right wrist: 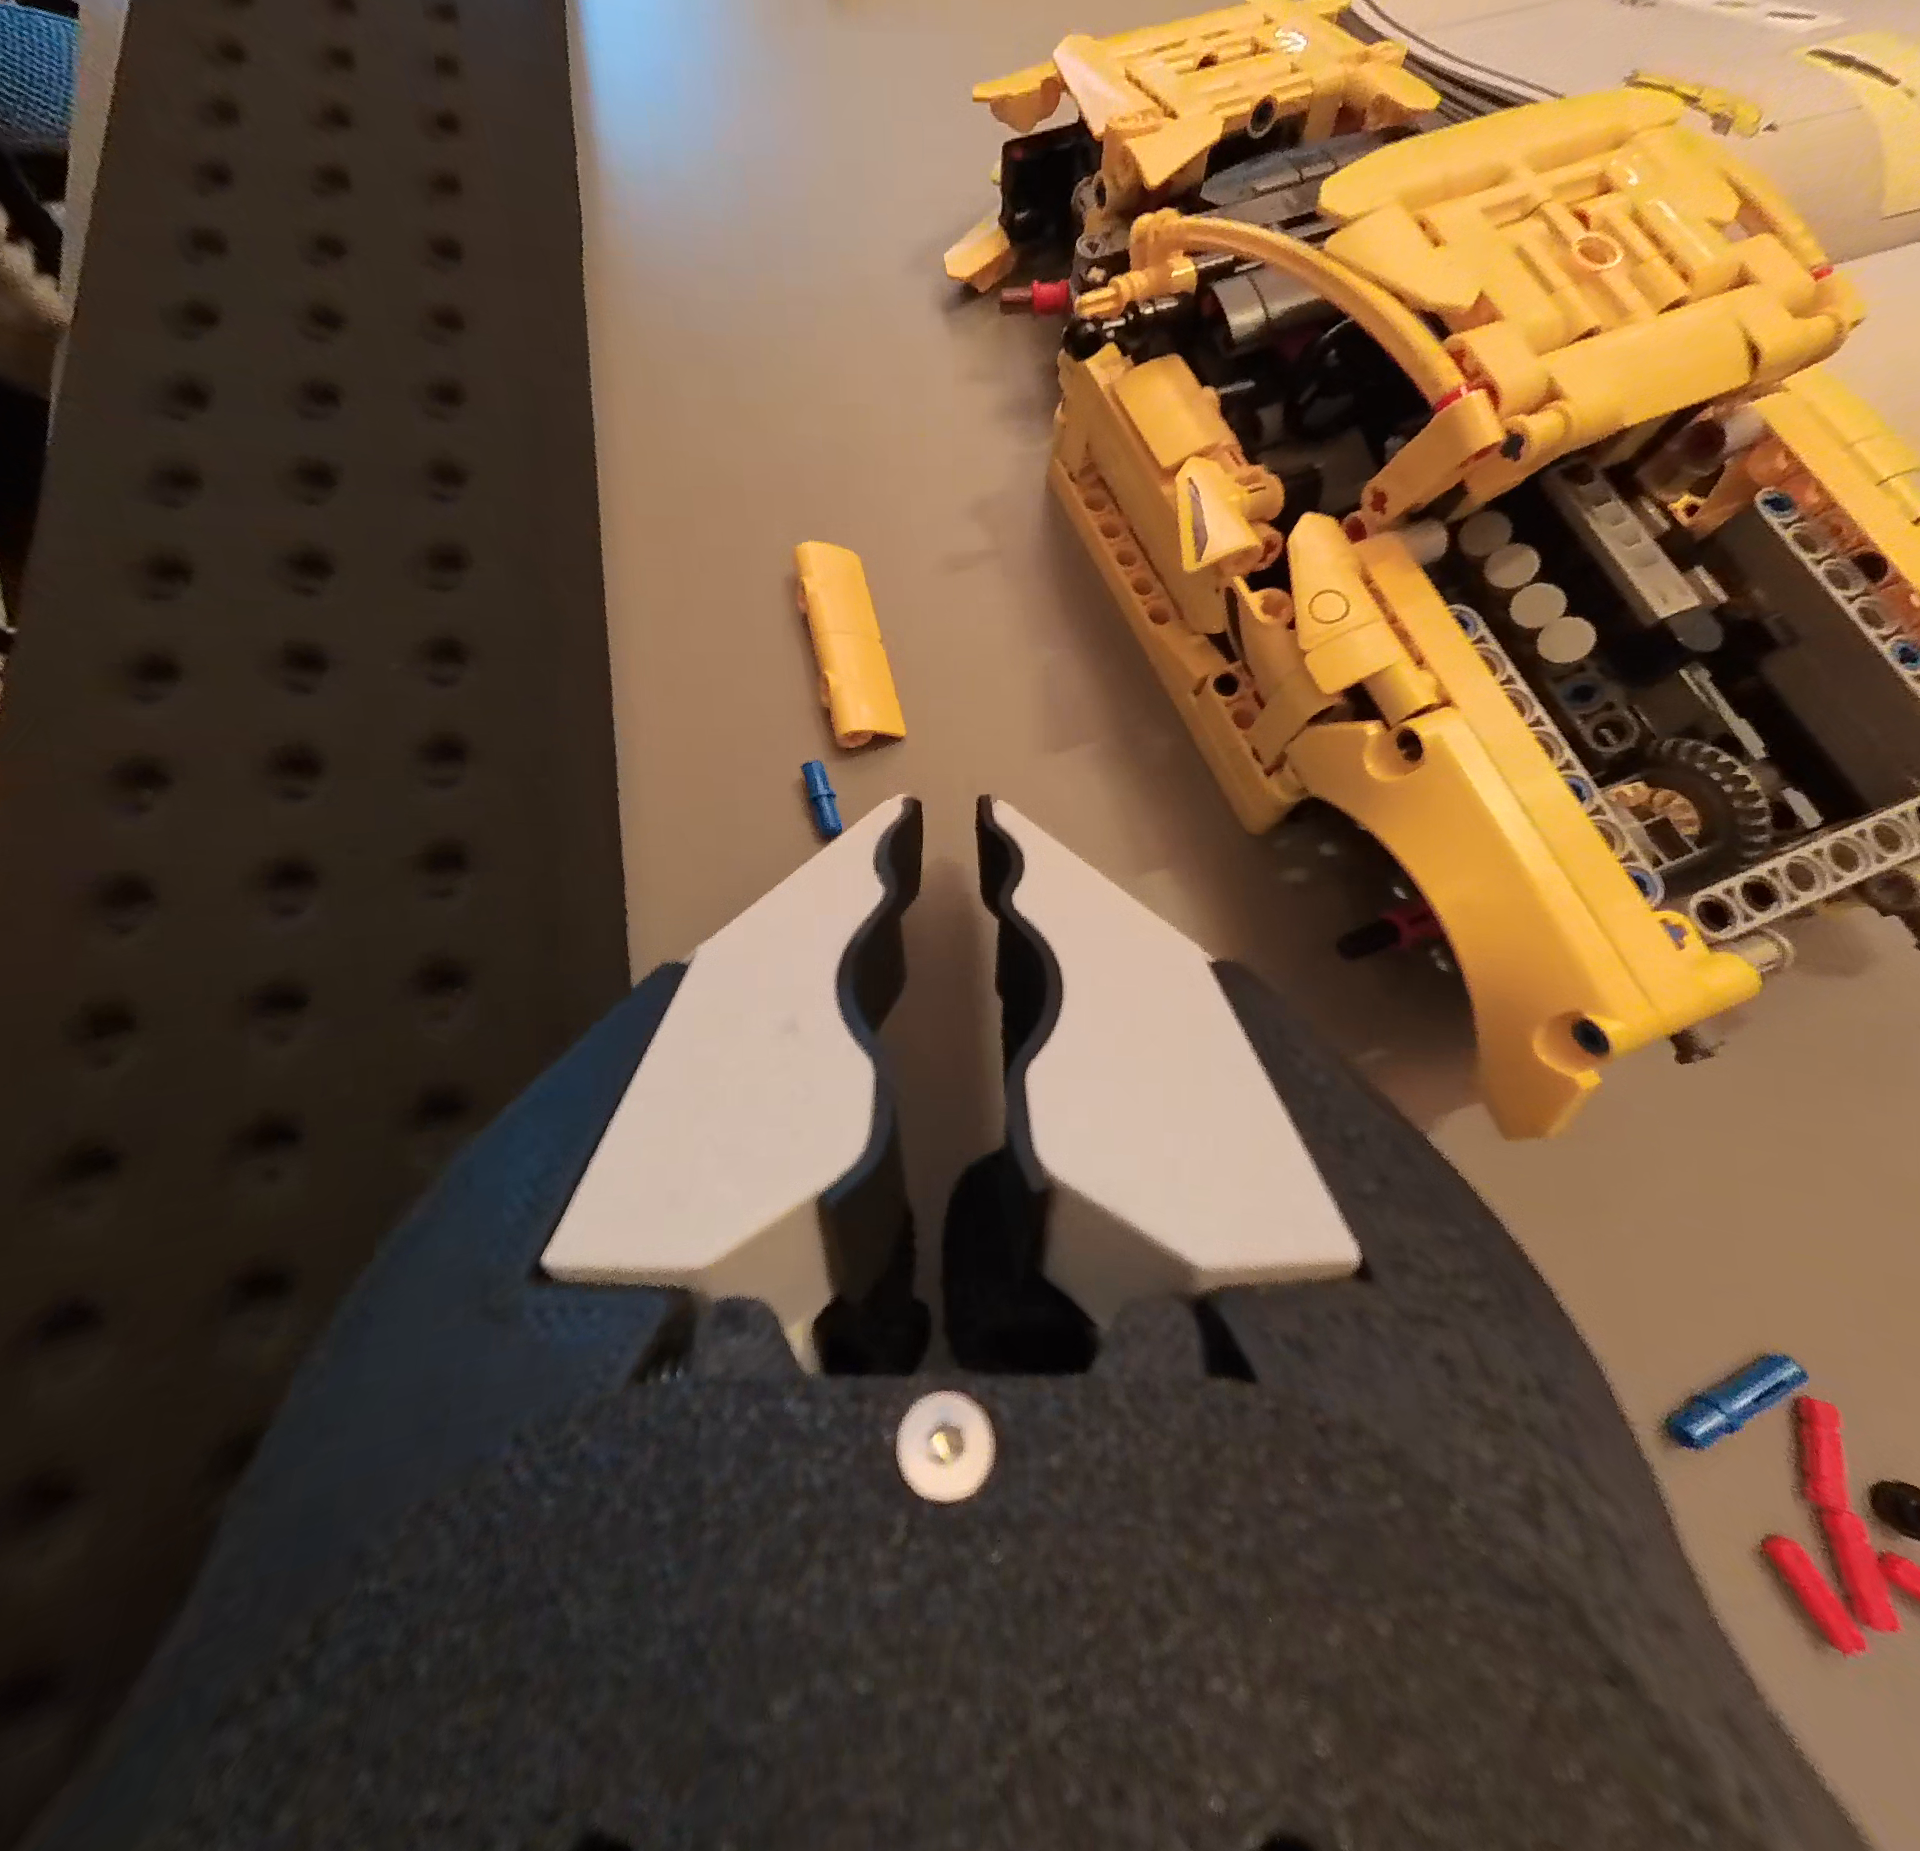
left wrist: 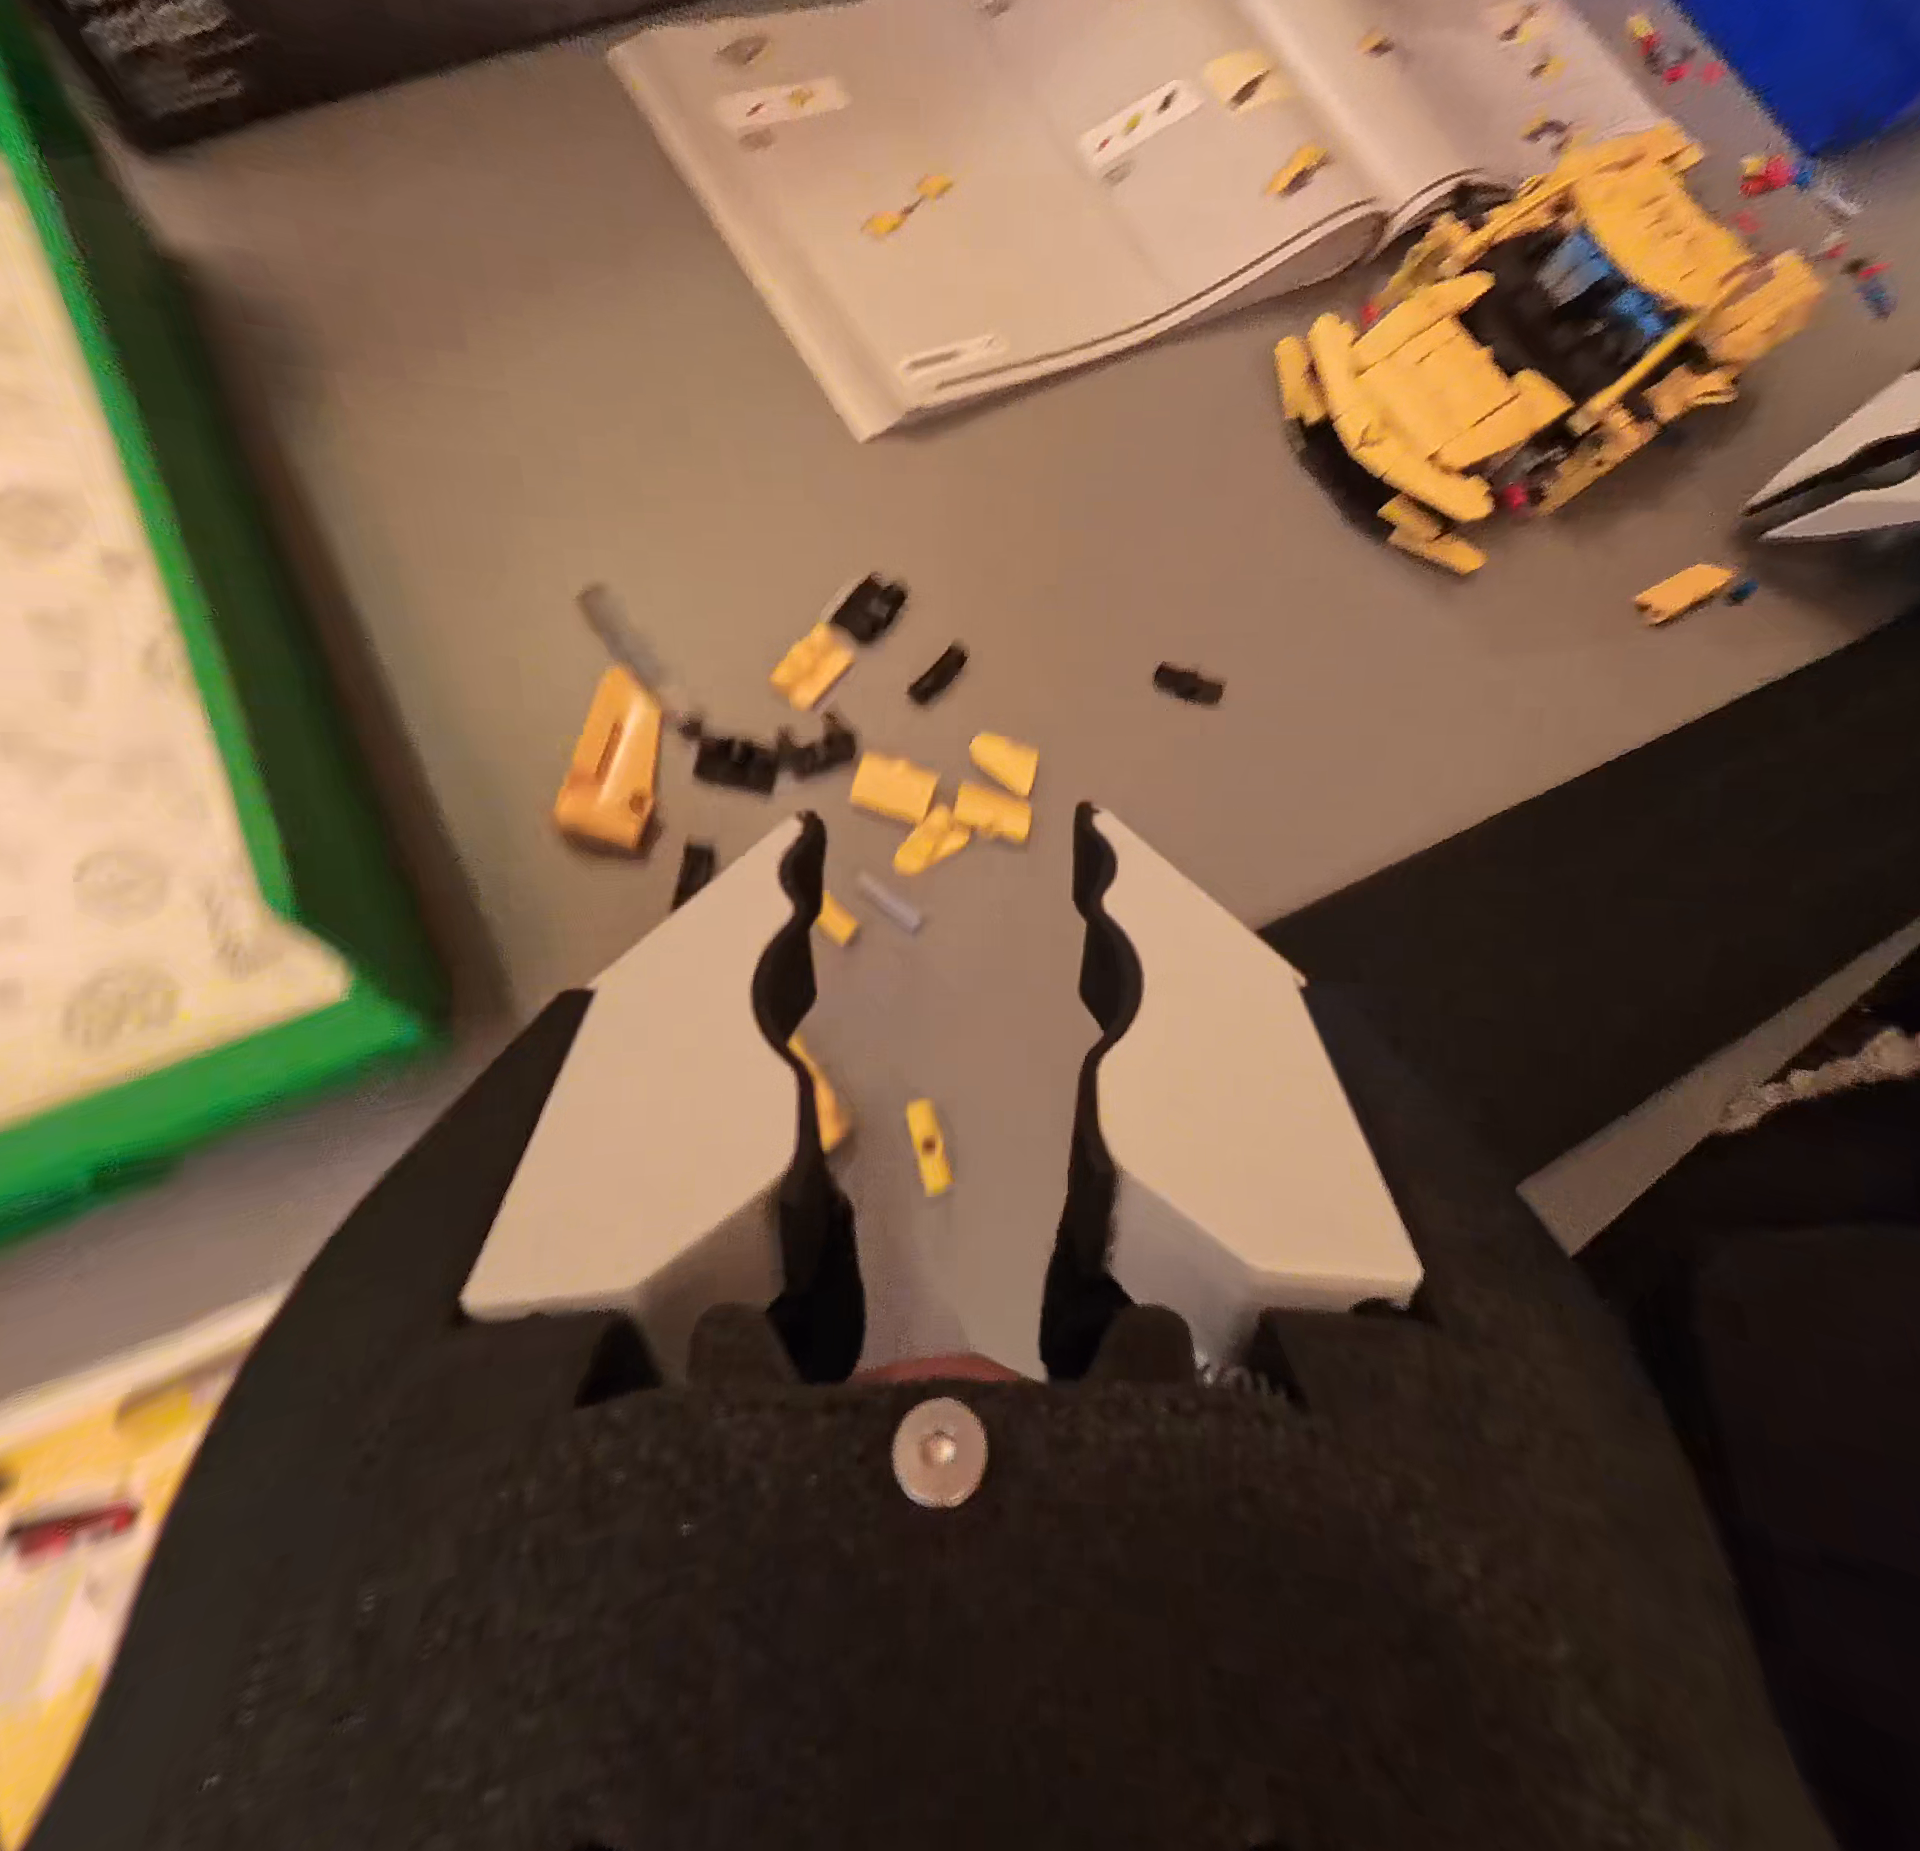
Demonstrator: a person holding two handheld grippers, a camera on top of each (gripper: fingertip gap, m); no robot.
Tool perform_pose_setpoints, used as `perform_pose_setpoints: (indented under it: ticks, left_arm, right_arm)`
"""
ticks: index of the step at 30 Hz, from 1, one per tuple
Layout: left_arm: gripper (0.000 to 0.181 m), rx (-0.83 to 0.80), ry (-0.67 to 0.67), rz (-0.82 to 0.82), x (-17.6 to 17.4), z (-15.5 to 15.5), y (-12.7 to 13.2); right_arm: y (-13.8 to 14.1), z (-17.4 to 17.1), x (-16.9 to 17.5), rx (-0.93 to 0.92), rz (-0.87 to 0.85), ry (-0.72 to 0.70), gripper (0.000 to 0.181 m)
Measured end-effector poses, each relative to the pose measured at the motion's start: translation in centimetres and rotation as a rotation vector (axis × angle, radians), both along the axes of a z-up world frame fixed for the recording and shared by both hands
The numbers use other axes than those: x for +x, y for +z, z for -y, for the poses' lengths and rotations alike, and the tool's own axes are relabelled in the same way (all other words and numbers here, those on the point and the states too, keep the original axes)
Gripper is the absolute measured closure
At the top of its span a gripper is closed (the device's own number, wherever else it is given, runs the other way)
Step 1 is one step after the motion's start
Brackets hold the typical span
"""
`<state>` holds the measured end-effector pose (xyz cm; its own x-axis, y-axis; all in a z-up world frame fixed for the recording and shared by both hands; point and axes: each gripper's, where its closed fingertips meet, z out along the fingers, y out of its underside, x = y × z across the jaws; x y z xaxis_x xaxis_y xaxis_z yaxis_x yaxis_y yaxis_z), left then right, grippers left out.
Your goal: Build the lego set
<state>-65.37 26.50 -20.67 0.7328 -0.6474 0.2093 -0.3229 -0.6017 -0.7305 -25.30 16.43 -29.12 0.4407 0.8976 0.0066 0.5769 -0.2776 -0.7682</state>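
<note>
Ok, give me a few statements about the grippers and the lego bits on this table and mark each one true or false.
1. The left gripper is open with nothing between its fingers. True.
2. The right gripper is clamped on the blue pin. False: the pin lies on the table beside its fingertip, and the narrow gap is empty.
3. The yellow car is partly built. True.
4. The instruction booklet is closed. False: it lies open.
5. A loose yellow panel lies on the table to the left of the car. True.

Half-built yellow lego car [right wrist: 1475, 554] on table, loose yellow pieces [left wrist: 914, 793] nearby
</note>
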Motion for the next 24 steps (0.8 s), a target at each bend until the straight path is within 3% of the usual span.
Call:
perform_pose_setpoints:
  ticks: [4,6,8,12,24]
  left_arm:
    - [0.143,-0.025,0.138,-0.003,-2.4,1.8,-2.3]
    - [0.146,-0.055,0.233,-0.002,-1.8,1.6,-3.8]
    - [0.164,-0.06,0.307,-0.02,-0.7,1.2,-4.8]
    - [0.164,-0.117,0.458,-0.09,-0.2,0.4,-6.9]
    - [0.167,-0.21,0.522,-0.151,0.0,-0.6,-9.5]
  right_arm:
    - [-0.2,0.0,0.0,0.001,0.009,0.004,0.171]
    - [-0.4,0.1,0.0,-0.011,0.012,0.007,0.171]
    - [-0.5,0.2,0.0,-0.017,0.017,0.006,0.171]
    - [-0.6,0.2,0.1,-0.021,0.015,0.002,0.171]
    - [-1.1,0.8,0.0,-0.06,0.019,0.024,0.171]
